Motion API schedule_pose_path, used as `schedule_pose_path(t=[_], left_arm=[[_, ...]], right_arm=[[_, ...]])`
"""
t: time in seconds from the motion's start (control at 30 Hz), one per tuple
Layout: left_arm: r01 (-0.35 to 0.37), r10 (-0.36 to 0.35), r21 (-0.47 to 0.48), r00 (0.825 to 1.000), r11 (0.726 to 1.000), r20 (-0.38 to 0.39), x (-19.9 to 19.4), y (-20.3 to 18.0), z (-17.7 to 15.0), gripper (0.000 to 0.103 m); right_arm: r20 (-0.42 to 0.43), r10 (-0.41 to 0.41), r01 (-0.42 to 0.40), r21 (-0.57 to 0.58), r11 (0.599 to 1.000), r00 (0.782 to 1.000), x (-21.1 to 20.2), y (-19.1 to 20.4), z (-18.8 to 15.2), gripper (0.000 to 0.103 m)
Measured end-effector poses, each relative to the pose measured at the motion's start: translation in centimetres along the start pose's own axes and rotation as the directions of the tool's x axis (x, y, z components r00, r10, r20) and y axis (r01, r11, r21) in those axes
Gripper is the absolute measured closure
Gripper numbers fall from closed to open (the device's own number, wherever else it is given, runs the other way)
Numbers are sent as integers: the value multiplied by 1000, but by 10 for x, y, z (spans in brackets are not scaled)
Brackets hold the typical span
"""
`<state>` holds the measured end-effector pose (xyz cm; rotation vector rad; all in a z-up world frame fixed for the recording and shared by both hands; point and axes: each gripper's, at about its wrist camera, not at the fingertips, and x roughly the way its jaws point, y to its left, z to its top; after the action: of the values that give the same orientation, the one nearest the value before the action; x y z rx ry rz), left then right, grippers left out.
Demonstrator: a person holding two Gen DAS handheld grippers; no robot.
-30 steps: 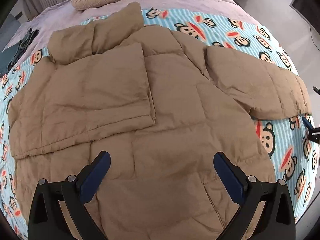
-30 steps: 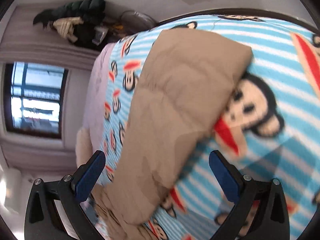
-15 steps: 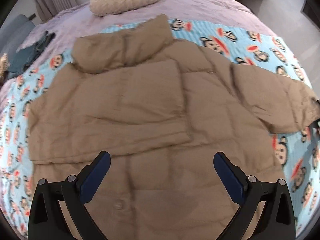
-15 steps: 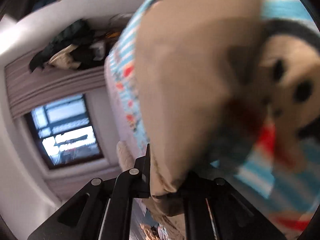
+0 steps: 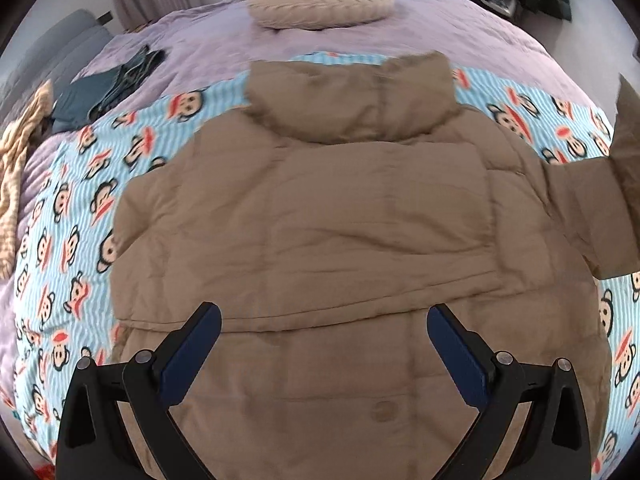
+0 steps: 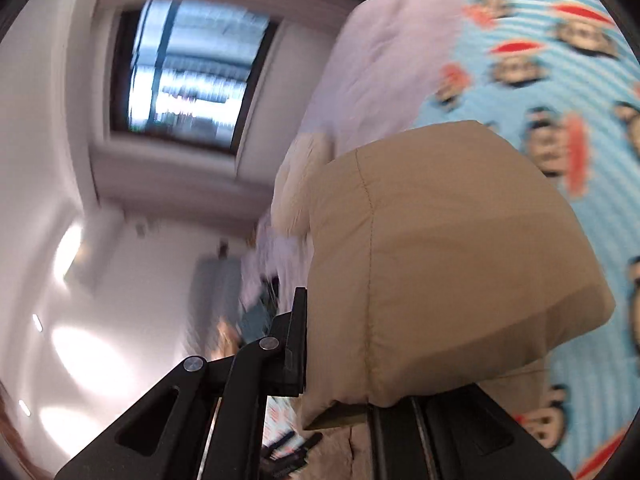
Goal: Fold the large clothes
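Note:
A tan puffer jacket lies flat on a monkey-print blanket on the bed, collar at the far end. One sleeve is folded across its body. The other sleeve stretches right and its cuff rises off the bed at the frame edge. My left gripper is open and empty, hovering above the jacket's lower part. My right gripper is shut on the sleeve cuff and holds it lifted; the padded fabric covers the right finger.
A cream pillow lies at the head of the purple bedspread. Dark folded clothes and a knitted beige throw lie at the left. A window and white wall fill the right wrist view's left half.
My right gripper closed on the sleeve cuff and lifted it off the blanket. My left gripper swung round behind the jacket's hem, staying open.

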<state>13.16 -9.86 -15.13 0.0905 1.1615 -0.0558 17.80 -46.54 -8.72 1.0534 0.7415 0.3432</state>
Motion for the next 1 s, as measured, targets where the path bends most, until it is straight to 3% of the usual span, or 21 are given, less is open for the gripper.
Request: schedule_pose_path(t=[0.17,0.3,0.47,0.53,0.63,0.7,0.73,0.83,0.9,1.0], left_arm=[[-16,16,-58,1000,998,4,5,54,-7,0],[-16,18,-105,1000,994,20,7,93,-9,0],[1,5,-143,999,990,44,14,126,-9,0],[6,1,-156,999,988,42,19,135,-9,0],[20,-15,-175,999,984,30,29,141,-11,0],[32,-28,-180,999,983,26,33,142,-11,0],[43,-39,-182,999,982,24,36,141,-10,0],[110,-109,-193,994,975,16,40,139,-6,0],[159,-157,-205,987,966,24,38,138,-3,0],[218,-212,-201,976,955,50,35,138,5,0]], right_arm=[[-91,-147,122,-237,964,985,87,70,-51,95],[-156,-271,200,-364,910,950,160,103,-105,95],[-215,-406,300,-399,867,888,211,74,-178,95],[-230,-461,355,-386,852,857,223,51,-191,91],[-241,-504,411,-347,843,830,228,19,-203,91],[-250,-496,412,-321,853,831,226,10,-207,83],[-259,-488,405,-314,859,834,224,9,-206,74],[-278,-479,386,-327,862,833,214,20,-201,33],[-257,-465,373,-337,865,847,198,31,-200,32],[-195,-457,405,-255,878,868,166,27,-192,32]])
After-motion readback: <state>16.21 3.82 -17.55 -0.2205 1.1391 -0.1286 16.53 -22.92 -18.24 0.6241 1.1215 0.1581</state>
